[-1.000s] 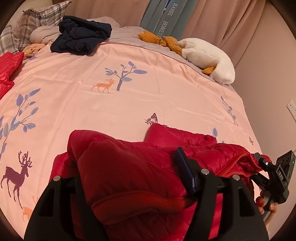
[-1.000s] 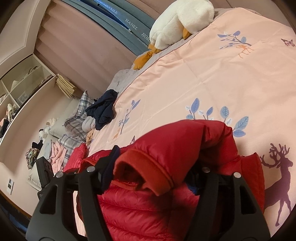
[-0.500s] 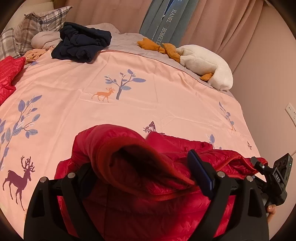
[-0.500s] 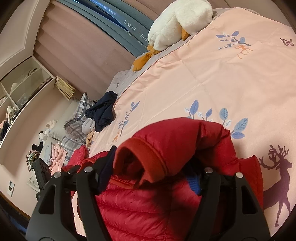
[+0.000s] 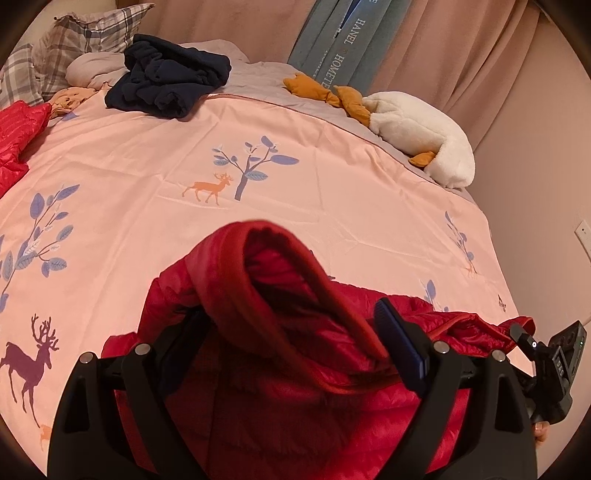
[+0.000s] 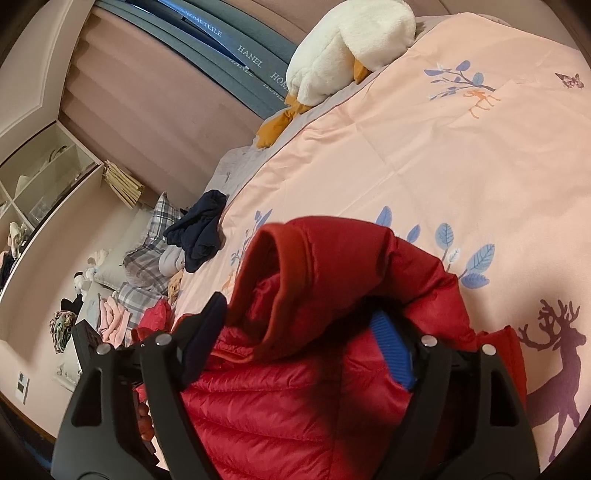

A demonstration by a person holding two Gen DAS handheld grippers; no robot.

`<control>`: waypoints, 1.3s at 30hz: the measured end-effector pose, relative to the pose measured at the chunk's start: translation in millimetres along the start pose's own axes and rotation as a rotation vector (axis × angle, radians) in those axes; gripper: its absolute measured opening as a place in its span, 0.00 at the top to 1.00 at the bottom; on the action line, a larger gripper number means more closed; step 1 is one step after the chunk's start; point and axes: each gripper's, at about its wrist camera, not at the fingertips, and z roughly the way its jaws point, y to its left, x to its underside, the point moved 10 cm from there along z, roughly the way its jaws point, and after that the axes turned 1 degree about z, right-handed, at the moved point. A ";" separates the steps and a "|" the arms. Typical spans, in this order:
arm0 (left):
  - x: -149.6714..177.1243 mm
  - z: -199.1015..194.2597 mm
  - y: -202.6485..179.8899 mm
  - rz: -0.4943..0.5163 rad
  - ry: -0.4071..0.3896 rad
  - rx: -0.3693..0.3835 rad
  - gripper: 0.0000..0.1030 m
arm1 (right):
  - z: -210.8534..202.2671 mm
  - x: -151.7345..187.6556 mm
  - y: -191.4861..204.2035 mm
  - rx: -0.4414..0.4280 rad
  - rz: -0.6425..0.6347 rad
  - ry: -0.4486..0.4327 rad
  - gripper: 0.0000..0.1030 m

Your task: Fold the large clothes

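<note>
A red puffer jacket [image 5: 295, 387] lies at the near edge of the pink bed cover [image 5: 258, 155]. My left gripper [image 5: 291, 332] stands open around a raised fold of the jacket's hem, which drapes between its fingers. My right gripper [image 6: 306, 332] stands open the same way around a raised red fold [image 6: 332, 266] of the jacket [image 6: 280, 417]. The right gripper's body shows at the left wrist view's lower right [image 5: 554, 369]. The left gripper's body shows at the right wrist view's left edge [image 6: 86, 343].
A dark navy garment [image 5: 170, 81] and plaid pillows [image 5: 85, 33] lie at the bed's far end. A white plush goose [image 5: 417, 129] lies at the far right. Another red garment [image 5: 18, 129] is at the left. The wall [image 5: 546, 221] borders the bed's right side.
Both grippers' fingers have spread wider around the jacket folds. The fold in the left gripper has risen and loosened into an open loop.
</note>
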 end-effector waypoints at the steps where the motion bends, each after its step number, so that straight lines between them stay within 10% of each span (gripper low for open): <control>1: -1.1 1.2 0.6 0.000 -0.003 -0.004 0.12 | 0.5 -0.8 -0.7 0.004 0.000 -0.002 0.22; 14: -11.8 9.2 14.1 0.045 -0.037 -0.085 0.12 | 1.4 1.3 -16.3 0.068 0.006 -0.017 0.22; 28: 40.1 24.8 7.7 0.227 0.055 -0.126 0.12 | 2.1 51.0 -22.6 0.468 -0.424 0.051 0.22; 39: 56.2 7.7 5.5 0.275 0.049 -0.134 0.12 | -17.0 60.2 -24.3 0.484 -0.395 0.051 0.22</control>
